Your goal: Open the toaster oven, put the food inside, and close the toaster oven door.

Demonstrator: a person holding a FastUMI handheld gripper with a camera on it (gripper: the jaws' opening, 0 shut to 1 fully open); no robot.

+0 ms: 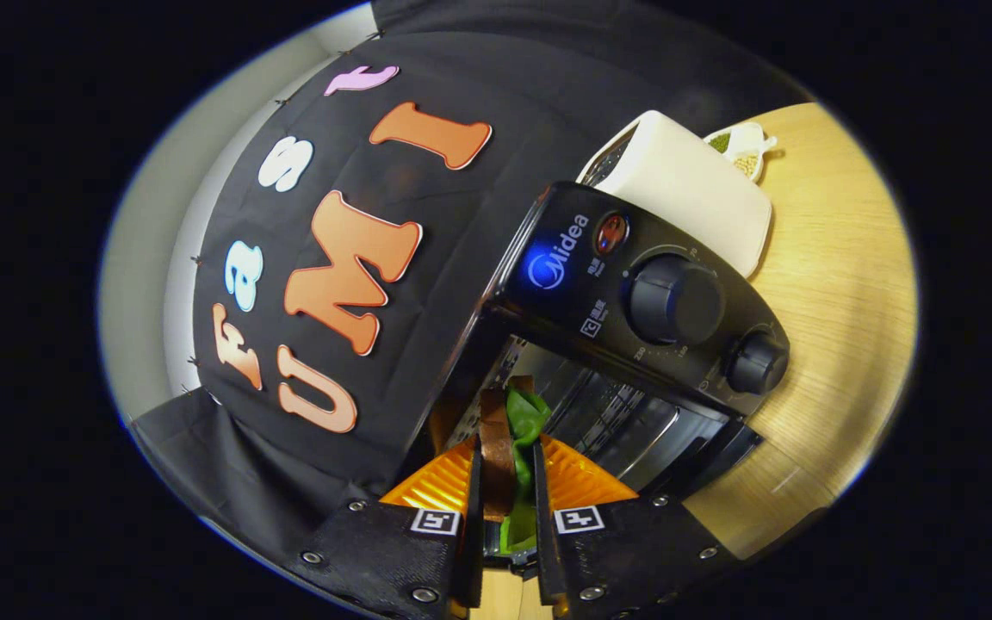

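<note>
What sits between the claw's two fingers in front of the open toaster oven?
In the gripper view, the claw is shut on the food, a brown and green piece, held at the mouth of the open toaster oven.

a staged kitchen booth: toaster oven [634, 319] on wooden counter [840, 284], cloth backdrop [461, 215].

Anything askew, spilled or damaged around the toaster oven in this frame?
Nothing stands out. The tongs are shut on the food, a brown and green piece, held at the open toaster oven. The white appliance and small dish beyond sit undisturbed on the table.
</note>
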